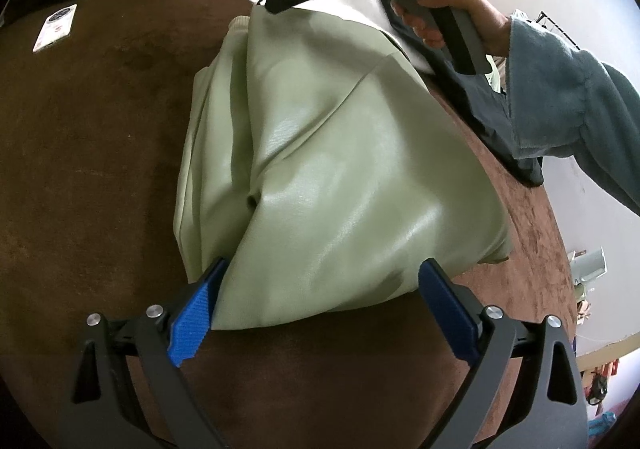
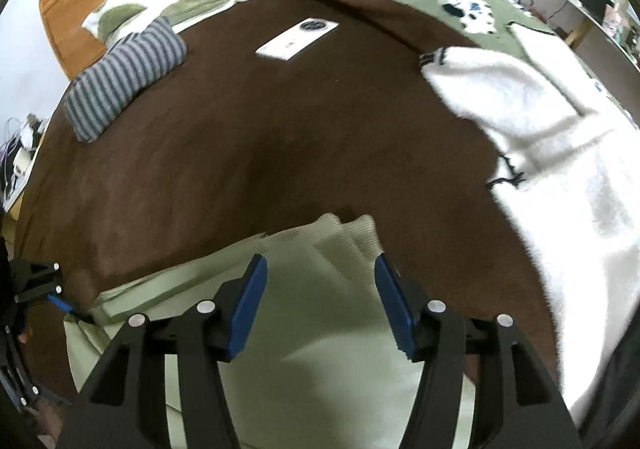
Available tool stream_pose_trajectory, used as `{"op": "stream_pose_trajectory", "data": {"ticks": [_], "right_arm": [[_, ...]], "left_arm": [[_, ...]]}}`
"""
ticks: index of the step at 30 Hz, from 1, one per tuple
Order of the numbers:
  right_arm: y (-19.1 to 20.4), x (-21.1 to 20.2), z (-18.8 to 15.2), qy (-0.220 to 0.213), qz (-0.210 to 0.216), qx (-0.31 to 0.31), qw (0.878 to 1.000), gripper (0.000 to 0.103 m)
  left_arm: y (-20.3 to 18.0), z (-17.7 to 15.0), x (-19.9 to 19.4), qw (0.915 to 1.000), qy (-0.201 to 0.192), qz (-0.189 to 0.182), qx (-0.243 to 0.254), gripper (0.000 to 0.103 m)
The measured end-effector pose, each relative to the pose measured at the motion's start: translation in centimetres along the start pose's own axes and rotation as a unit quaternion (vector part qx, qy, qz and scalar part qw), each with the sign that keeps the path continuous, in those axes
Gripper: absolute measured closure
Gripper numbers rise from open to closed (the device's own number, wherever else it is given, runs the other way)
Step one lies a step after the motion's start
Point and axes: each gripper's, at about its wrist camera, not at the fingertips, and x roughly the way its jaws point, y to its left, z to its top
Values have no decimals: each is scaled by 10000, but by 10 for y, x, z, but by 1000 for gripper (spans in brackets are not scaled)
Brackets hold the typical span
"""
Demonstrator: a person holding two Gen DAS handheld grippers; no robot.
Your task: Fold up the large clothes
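Brown bed cover [image 1: 92, 177] fills most of both views and carries everything else. On it lies the pale green jacket [image 1: 320, 169], folded into a bundle; in the left wrist view its long axis runs from the lower centre of the frame up toward the upper right, with a ribbed cuff or hem showing at the far upper end. Its far right edge is hidden behind a dark garment [image 1: 496, 121] and a blue sleeve [image 1: 580, 109].

White fleecy garment [image 2: 560, 153] lies at the right of the right wrist view, partly blurred and cut off by the frame edge. Striped cloth [image 2: 124, 77] sits upper left, folded. A white phone-like item [image 2: 296, 37] lies upper centre; its detail is not legible.

Left hand-held gripper [image 1: 320, 313]: jaws wide, straddling the near end of the jacket; left pad touches the fabric, right pad stands clear.

Right hand-held gripper [image 2: 320, 305]: jaws moderately spread above the jacket, nothing pinched between them.
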Motion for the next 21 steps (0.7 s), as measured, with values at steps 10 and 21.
{"op": "stream_pose_trajectory", "data": {"ticks": [10,21], "right_arm": [[8,23,-10,400,-51,-70,9992,101],[-6,23,-8,10,-617,216,9979,101]], "left_arm": [[-3,2,-4,10000,24,30,7,8],[17,-4,-1,9998,11,50,-189,7]]}}
